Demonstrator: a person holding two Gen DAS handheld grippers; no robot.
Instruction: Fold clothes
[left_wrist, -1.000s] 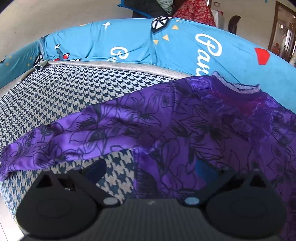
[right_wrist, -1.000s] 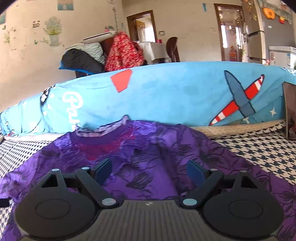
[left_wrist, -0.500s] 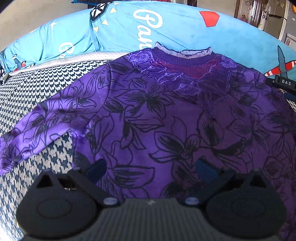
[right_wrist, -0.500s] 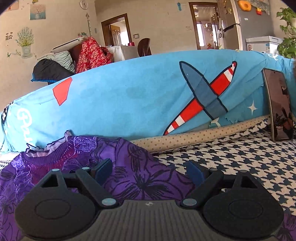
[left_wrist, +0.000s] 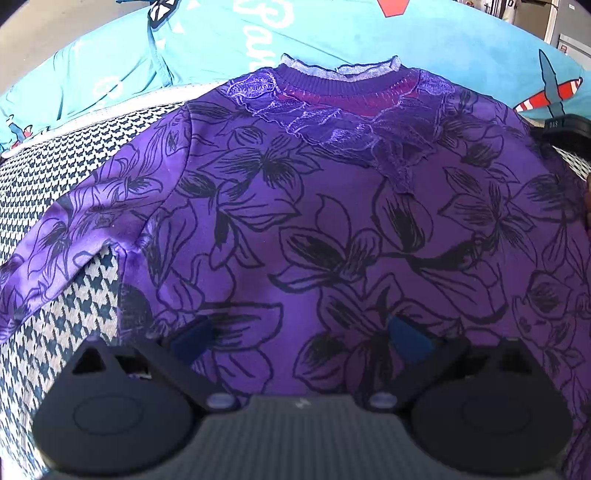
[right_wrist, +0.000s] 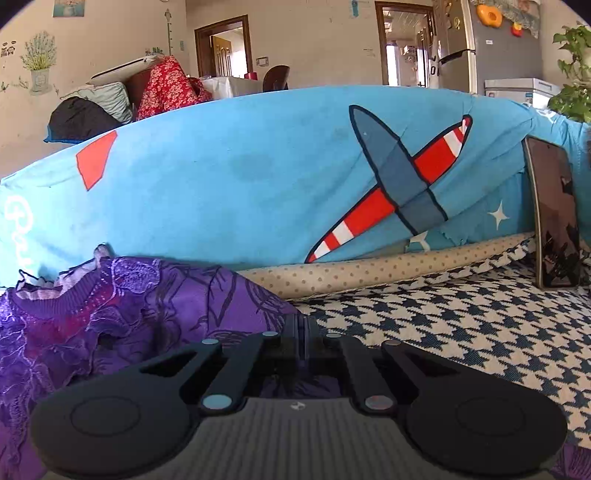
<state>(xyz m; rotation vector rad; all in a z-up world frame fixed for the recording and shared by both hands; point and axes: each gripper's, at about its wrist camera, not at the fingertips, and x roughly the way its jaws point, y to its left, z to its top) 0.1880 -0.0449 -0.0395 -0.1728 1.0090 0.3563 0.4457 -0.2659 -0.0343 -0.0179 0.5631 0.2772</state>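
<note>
The purple long-sleeved top with black flower outlines and a lace-trimmed neckline (left_wrist: 332, 221) lies spread front-up on the black-and-white houndstooth seat cover (left_wrist: 55, 177), its collar toward the bright blue backrest cover printed with a red-striped aeroplane (right_wrist: 258, 177) and one sleeve trailing off toward the left in your left wrist view. Your left tongs (left_wrist: 301, 338) hover over the lower front of the top with both blue pads (left_wrist: 408, 341) standing wide apart and nothing pinched between them. Your right tongs (right_wrist: 302, 334) have just closed: the two fingers meet at the edge of the top's shoulder, right where the purple cloth borders the houndstooth weave, and purple fabric shows beneath them, so they appear clamped on that edge, though the bite itself is hidden by the fingers. In the left wrist view, the dark body of that right tool shows at the far right edge by the shoulder. A dark phone (right_wrist: 554, 218) leans upright against the blue backrest, well to the right of the top. Behind the sofa, a red patterned cloth (right_wrist: 166, 88) is draped over furniture near a doorway.
</note>
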